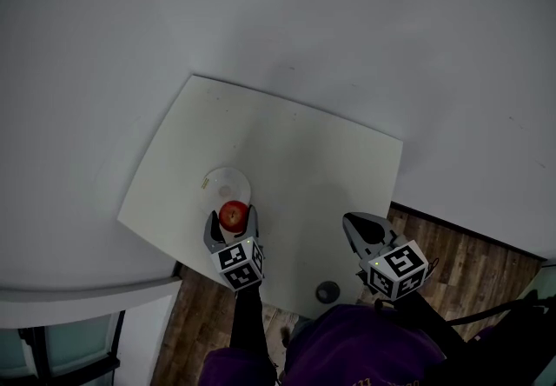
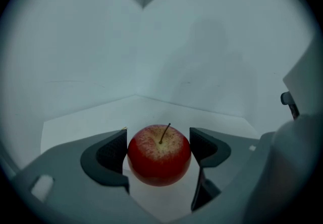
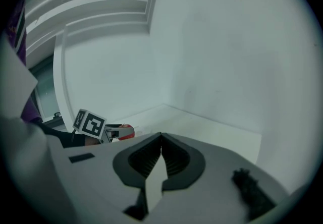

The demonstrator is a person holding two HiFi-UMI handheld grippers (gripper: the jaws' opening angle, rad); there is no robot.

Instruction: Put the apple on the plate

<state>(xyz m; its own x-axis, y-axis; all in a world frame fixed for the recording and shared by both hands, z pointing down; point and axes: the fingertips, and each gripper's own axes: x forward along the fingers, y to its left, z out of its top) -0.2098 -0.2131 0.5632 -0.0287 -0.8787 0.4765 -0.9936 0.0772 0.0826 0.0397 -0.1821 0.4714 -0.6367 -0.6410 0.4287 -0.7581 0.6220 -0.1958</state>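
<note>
A red apple (image 1: 233, 216) with a short stem sits between the jaws of my left gripper (image 1: 232, 217), which is shut on it from both sides. In the left gripper view the apple (image 2: 159, 155) fills the gap between the dark pads (image 2: 112, 153). It hangs at the near rim of a small white plate (image 1: 226, 181) on the white table (image 1: 295, 158). My right gripper (image 1: 355, 224) is shut and holds nothing, off to the right above the table's near edge. In the right gripper view the jaws (image 3: 161, 141) meet, and the left gripper (image 3: 117, 132) shows far left.
A small dark round object (image 1: 327, 291) lies on the table's near edge between the grippers. The table stands in a corner of white walls (image 1: 347, 19). Brown wood floor (image 1: 473, 262) shows at the right. A white shelf or ledge (image 1: 78, 293) is at the lower left.
</note>
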